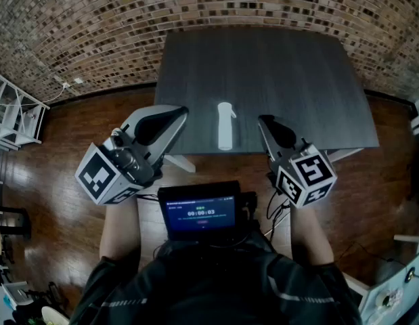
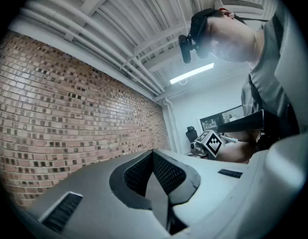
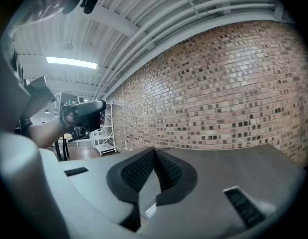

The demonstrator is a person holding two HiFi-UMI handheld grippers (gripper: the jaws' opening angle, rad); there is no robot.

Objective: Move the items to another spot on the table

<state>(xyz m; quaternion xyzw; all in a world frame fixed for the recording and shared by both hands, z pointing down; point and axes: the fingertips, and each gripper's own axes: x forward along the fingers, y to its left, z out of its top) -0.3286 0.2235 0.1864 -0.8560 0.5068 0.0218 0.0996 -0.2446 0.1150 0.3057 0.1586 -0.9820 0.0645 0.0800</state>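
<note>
The spray bottle lies on its side on the dark table, close to the near edge and about midway along it. Its nozzle end points toward the far edge and its base toward the person. It is the only item on the table in the head view, and nothing touches it.

As far as the pictures show, the move has not begun. The left gripper is held off the near edge, to the left of the bottle, with its tip angled in toward it. Its own view shows the two ribbed pads pressed together with nothing between them. The right gripper mirrors it on the bottle's right, its tip just over the near edge. Its jaws are likewise closed and empty. Both tips are near the bottle but apart from it. I judge that everything is left to do: open one gripper, close it around the bottle's body, lift, and set the bottle down elsewhere on the table.

The rest of the tabletop is bare, so the far half and both side edges look free as a new spot, and nothing blocks the way. A lit screen sits at the person's chest, below the grippers and clear of the table. A white shelf rack stands on the wooden floor well to the left, and a brick wall runs beyond the far edge.
</note>
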